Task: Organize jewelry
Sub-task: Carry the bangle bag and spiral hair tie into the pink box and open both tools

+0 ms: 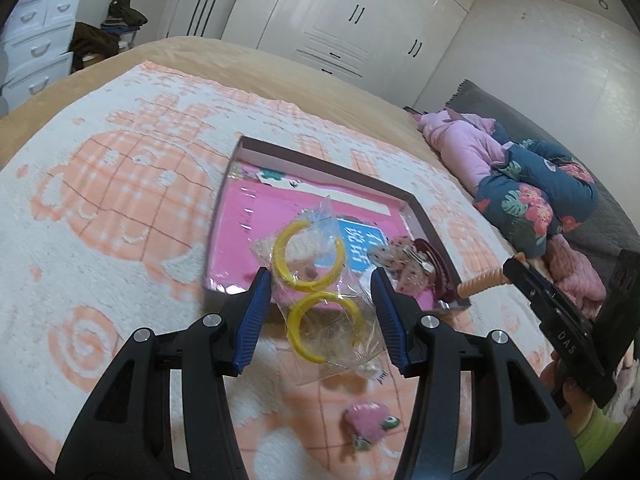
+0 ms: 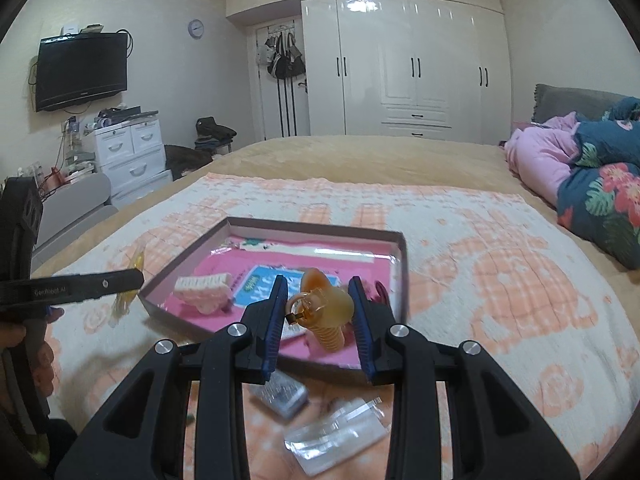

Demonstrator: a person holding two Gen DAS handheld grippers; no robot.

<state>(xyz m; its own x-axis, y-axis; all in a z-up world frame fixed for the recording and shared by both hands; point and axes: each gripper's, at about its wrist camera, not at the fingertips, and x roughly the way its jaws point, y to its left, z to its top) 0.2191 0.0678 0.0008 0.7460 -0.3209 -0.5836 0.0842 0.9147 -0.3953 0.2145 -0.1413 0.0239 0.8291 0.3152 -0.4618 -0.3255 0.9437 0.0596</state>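
My left gripper (image 1: 320,274) is shut on a clear plastic bag (image 1: 320,312) with two yellow hoops in it, held over the near edge of a shallow box with a pink lining (image 1: 320,160). My right gripper (image 2: 318,280) is shut on an amber hair claw (image 2: 324,308) just above the box's near rim (image 2: 312,226). In the left wrist view the right gripper (image 1: 516,270) shows at the right with the claw's ridged end (image 1: 480,284) sticking out. The right wrist view has the left gripper (image 2: 136,278) at the left edge. Inside the box lie a cream claw (image 2: 202,290), a blue card (image 2: 256,284) and a dotted packet (image 1: 400,264).
The box rests on an orange-and-white blanket (image 1: 120,200) spread on a bed. A pink strawberry clip (image 1: 368,420) and two clear packets (image 2: 280,394) (image 2: 336,436) lie on the blanket near me. Bundled bedding (image 2: 592,168) is piled at the right. A hand (image 2: 36,356) holds the left gripper.
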